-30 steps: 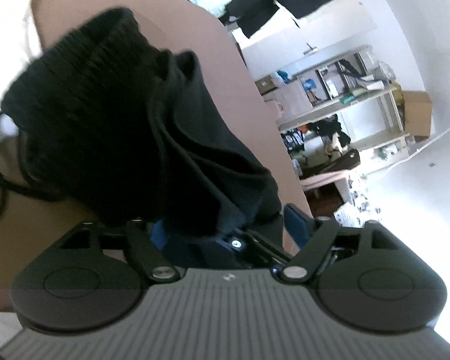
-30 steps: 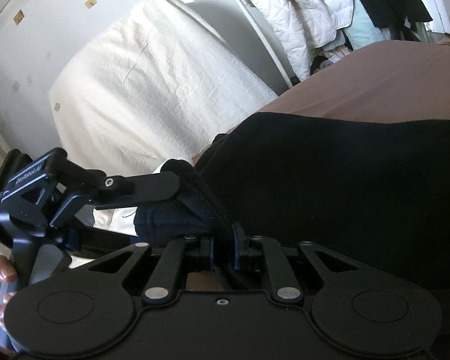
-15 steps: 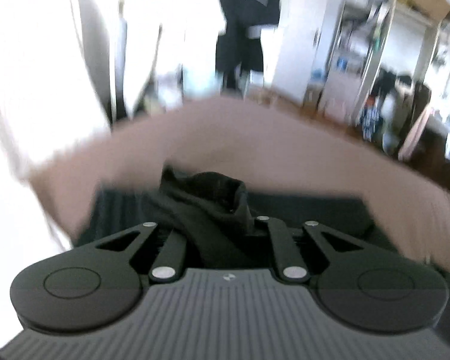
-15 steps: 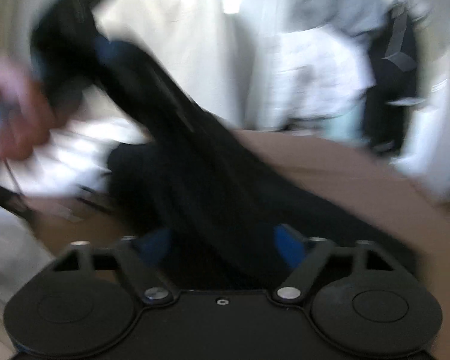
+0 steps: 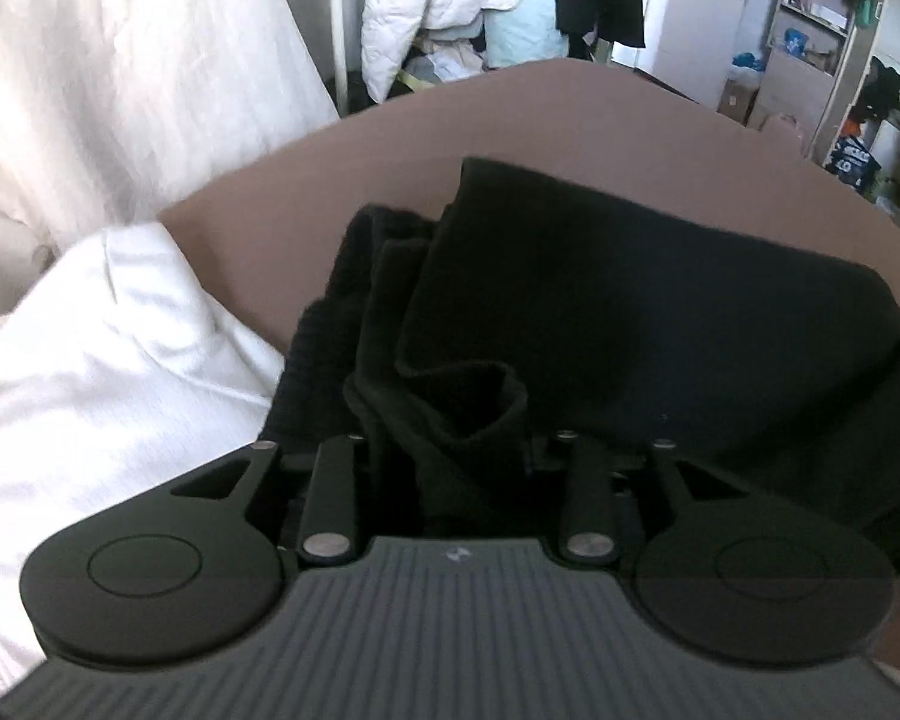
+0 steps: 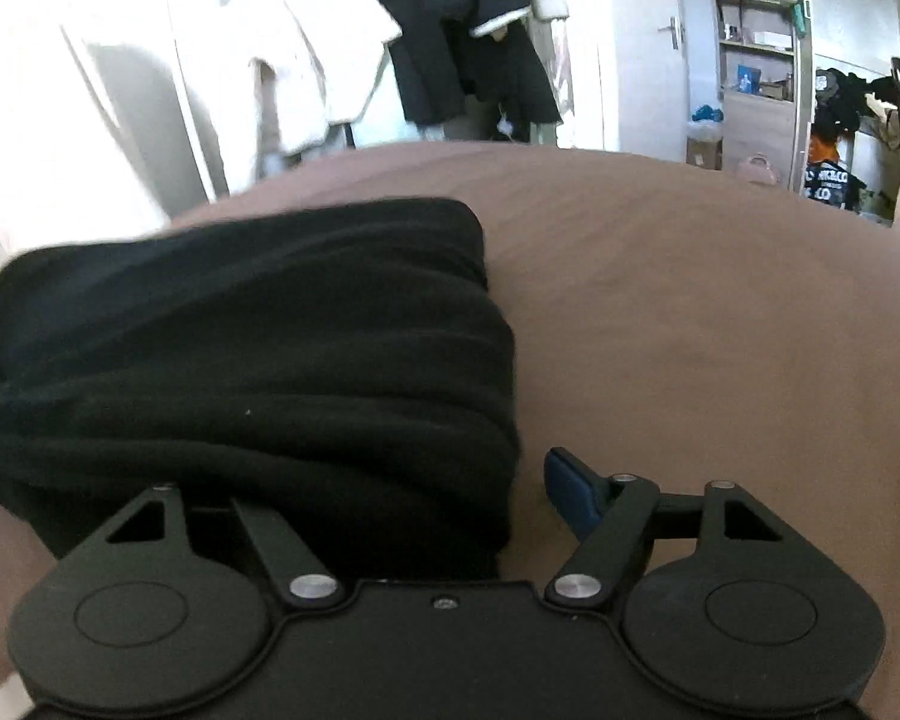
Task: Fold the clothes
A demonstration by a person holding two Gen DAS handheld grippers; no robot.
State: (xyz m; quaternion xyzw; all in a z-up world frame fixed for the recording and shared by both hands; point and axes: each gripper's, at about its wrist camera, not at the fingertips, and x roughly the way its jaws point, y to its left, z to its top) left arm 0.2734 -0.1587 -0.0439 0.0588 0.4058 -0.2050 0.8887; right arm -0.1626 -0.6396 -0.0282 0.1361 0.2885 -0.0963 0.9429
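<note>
A black knit garment (image 5: 660, 312) lies folded in a thick bundle on the brown bed sheet (image 5: 510, 114). In the left wrist view its bunched edge fills the gap of my left gripper (image 5: 456, 450); the fingertips are hidden under cloth and the linkage arms stand fairly close. In the right wrist view the same black garment (image 6: 258, 348) lies as a layered stack. My right gripper (image 6: 390, 498) is open: its blue right finger (image 6: 570, 495) rests on the sheet beside the stack, and the left finger is hidden under the cloth.
A white duvet (image 5: 108, 372) lies at the left by the garment. A white mattress or pillow leans on the wall behind it. Hanging coats (image 6: 468, 30), shelves (image 5: 840, 30) and a door stand beyond the bed (image 6: 720, 312).
Both grippers swung the garment over and laid it down on the bed as a folded stack. The right gripper, shut on cloth a second ago, now stands open.
</note>
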